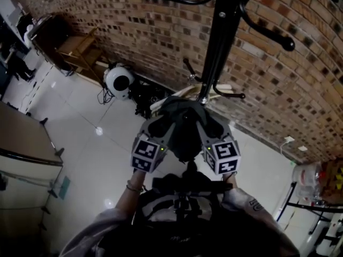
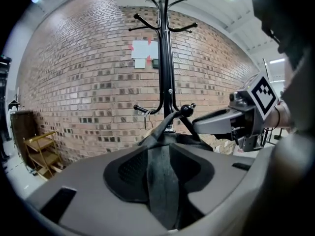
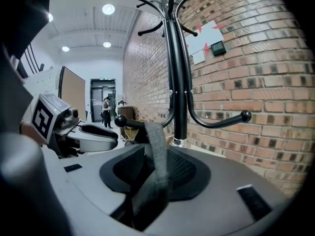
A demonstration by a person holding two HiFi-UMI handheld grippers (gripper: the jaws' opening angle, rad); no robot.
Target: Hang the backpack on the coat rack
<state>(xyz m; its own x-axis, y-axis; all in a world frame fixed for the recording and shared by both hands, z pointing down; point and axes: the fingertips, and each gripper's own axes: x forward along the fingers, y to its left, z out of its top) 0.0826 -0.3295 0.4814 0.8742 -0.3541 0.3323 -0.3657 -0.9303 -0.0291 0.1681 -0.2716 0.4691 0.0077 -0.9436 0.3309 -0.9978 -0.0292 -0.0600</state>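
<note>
The black coat rack (image 1: 222,36) stands against the brick wall. A grey strap (image 2: 160,181) of the backpack (image 1: 182,202) runs up over a ball-tipped lower hook (image 2: 187,109) of the rack. The strap lies loose in the gap of my left gripper (image 2: 162,156), whose jaws stand open. My right gripper (image 3: 155,173) is also open, with the same strap (image 3: 156,146) passing between its jaws up to the hook (image 3: 119,121). In the head view the left gripper (image 1: 163,121) and right gripper (image 1: 206,121) sit side by side at the pole. The backpack body hangs below them.
The brick wall (image 1: 278,84) is right behind the rack. A round white device (image 1: 119,81) and cables lie on the floor to the left, near a wooden shelf (image 1: 80,47). A counter (image 1: 21,138) stands at far left. A person (image 3: 106,112) stands by a distant doorway.
</note>
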